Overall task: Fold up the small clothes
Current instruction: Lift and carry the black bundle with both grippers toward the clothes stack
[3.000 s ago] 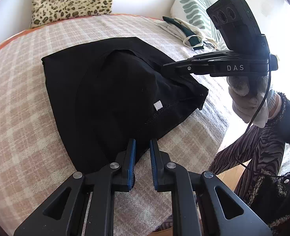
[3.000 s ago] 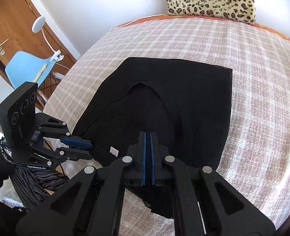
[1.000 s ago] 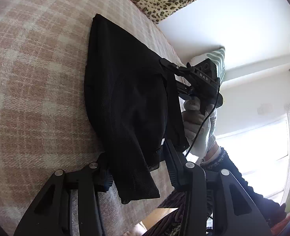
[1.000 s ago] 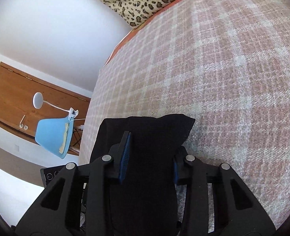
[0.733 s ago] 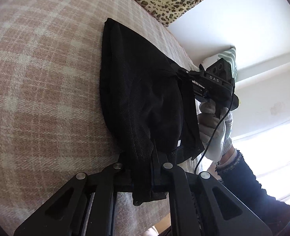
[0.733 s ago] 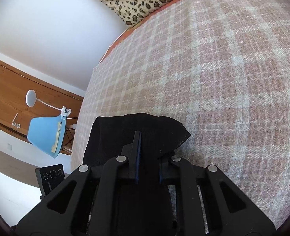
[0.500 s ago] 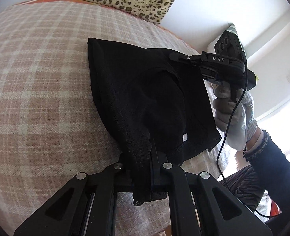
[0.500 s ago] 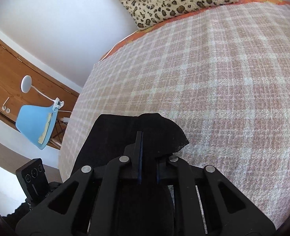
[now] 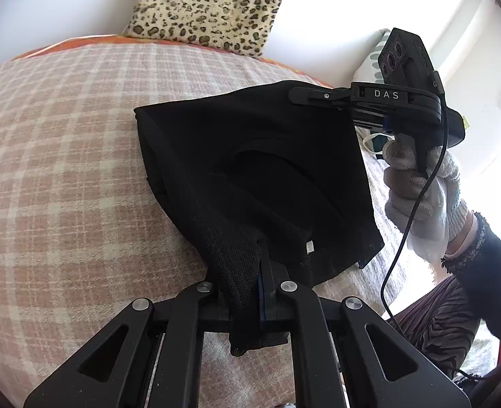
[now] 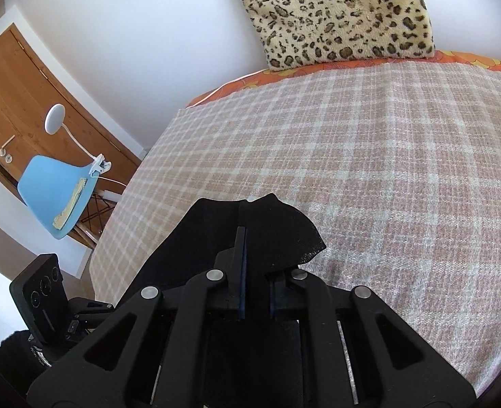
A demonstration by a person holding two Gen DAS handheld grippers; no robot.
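Black garment [image 9: 257, 156], a small piece of dark knit cloth, hangs stretched between the two grippers above the bed, its far left corner resting on the checked blanket [image 9: 63, 176]. In the left wrist view the blanket, pink and cream plaid, fills the left side, with a leopard-print cushion [image 9: 209, 3] against the white wall behind it. The left gripper [image 9: 259, 292] has its jaws closed tight on the garment's near corner, and a flap of cloth droops down past them. A small white label shows on the fabric just right of that pinch. Further right, the right gripper [image 9: 305, 93] holds the garment's upper far edge; its jaws are pressed together on the cloth, and a gloved hand [image 9: 420, 183] grips its handle, a black cable trailing down from it. A striped pillow peeks out behind that gripper.

In the right wrist view a wooden door [image 10: 19, 102] stands at far left, with a blue chair [image 10: 56, 193] and a white clip lamp [image 10: 55, 119] before it. Below them the left gripper's body shows at the frame edge. In the middle the right gripper [image 10: 255, 272] clamps a bunched corner of the garment [image 10: 277, 227], the cloth filling the narrow gap between its blue pads. The blanket [image 10: 386, 170] spreads to the right, the cushion [image 10: 339, 17] above it.
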